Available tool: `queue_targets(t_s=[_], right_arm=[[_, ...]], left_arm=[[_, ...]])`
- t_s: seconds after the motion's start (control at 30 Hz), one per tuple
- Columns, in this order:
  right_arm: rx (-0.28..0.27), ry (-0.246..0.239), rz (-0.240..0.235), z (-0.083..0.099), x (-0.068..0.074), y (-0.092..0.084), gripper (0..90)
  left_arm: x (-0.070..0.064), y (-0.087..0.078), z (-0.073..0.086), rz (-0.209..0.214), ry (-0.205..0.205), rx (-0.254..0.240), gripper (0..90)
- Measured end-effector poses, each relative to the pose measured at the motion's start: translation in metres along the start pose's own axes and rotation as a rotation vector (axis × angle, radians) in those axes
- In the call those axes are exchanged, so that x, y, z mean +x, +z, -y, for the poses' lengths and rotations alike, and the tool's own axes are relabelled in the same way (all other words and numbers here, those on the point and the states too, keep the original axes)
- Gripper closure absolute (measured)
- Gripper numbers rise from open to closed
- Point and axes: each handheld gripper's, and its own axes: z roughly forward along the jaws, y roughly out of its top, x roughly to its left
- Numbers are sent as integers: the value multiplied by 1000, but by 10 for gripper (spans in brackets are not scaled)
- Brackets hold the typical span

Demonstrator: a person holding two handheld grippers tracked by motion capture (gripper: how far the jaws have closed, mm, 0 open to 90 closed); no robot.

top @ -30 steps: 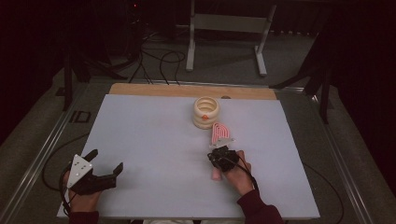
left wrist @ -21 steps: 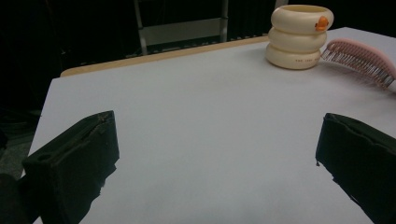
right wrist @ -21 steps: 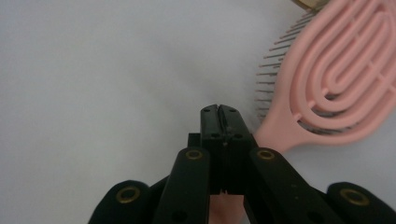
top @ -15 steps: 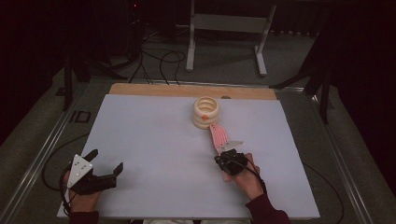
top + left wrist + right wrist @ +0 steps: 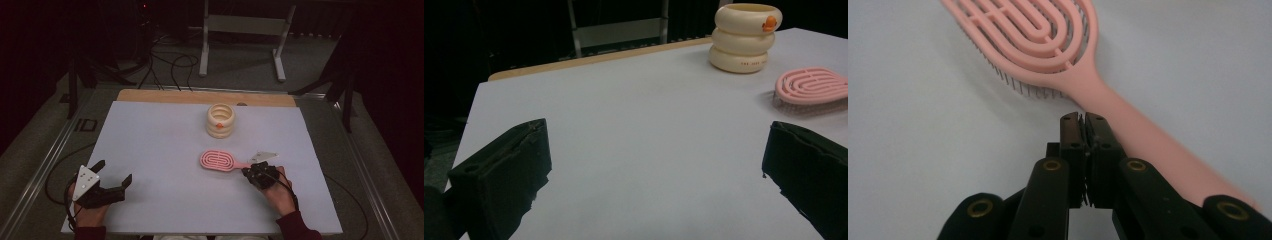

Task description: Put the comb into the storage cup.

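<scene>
One pink brush (image 5: 1048, 45) lies just beside closed right hand-held gripper (image 5: 1083, 120), unheld.

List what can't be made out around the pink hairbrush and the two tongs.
- Hairbrush handle end: right gripper view, passes behind the shut right tongs; touching or apart, unclear.
- Brush tip: cut by that view's top edge.
- Brush handle: left gripper view, cut by the right edge.
- Cream ringed holder: lettering too small.
- Left tongs: open, nothing between.
</scene>
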Motion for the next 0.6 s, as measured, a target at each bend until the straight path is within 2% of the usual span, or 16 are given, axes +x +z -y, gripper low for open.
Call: queue_targets(t_s=[0.2,0.37,0.4,0.5,0.6], right_arm=[[-9,-5,-2,0,0,0,864],[-37,-21,-21,0,1,-3,841],[-64,-23,-29,0,0,-6,827],[-81,-23,-31,0,-1,-8,811],[-131,-14,-28,2,-4,-16,752]], left_arm=[[0,0,0,0,1,1,0],[0,0,0,0,-1,-1,0],[0,0,0,0,-1,-1,0],[0,0,0,-1,-1,-2,0],[1,0,0,-1,-3,-4,0]])
